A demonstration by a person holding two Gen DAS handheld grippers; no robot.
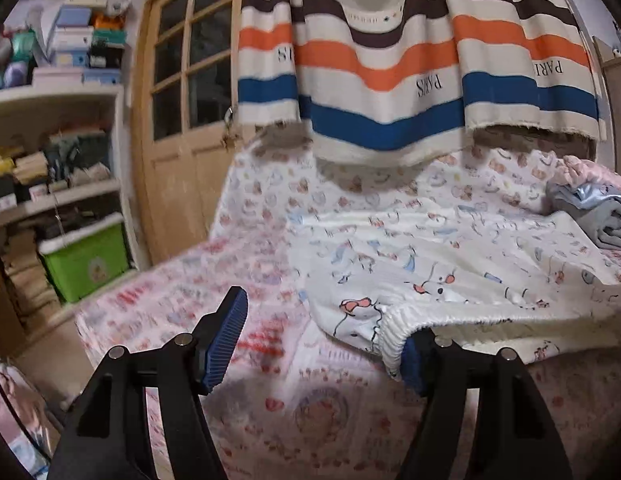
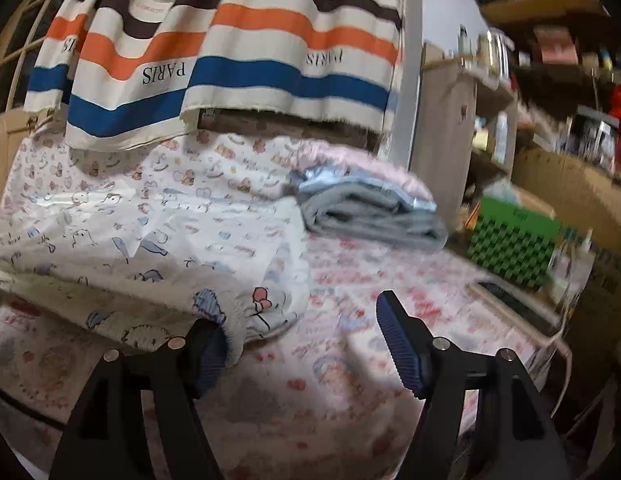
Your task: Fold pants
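The pants (image 1: 410,264), white with small cartoon prints, lie spread across the bed (image 1: 310,412), which carries a pink-and-red patterned sheet.

In the left wrist view the left claw (image 1: 318,344) stands wide open. Its finger at about 7 o'clock is bare, with the blue ribbed pad showing. The other finger, at about 5 o'clock, sits under the gathered elastic waistband of the pants, and the cloth drapes over its tip. Nothing is pinched between the two fingers. From there the pants stretch away toward 1 o'clock.

In the right wrist view the right claw (image 2: 306,344) is also wide open. The finger at about 7 o'clock is tucked beneath the edge of the pants (image 2: 150,248), which droop over its pad. The finger at about 5 o'clock stands free above the sheet, well apart from the cloth. The pants fill the frame from 9 o'clock toward the centre.

A folded grey blanket (image 2: 370,216) lies on the bed at about 2 o'clock in the right view, just beyond the pants, with a pink cover behind it. A striped curtain (image 1: 390,60) with orange, blue and brown bands hangs at 12 o'clock. A wooden door (image 1: 182,92) stands at 10 o'clock in the left view, and shelves (image 1: 54,140) with a green bin (image 1: 86,260) are at 9 o'clock.
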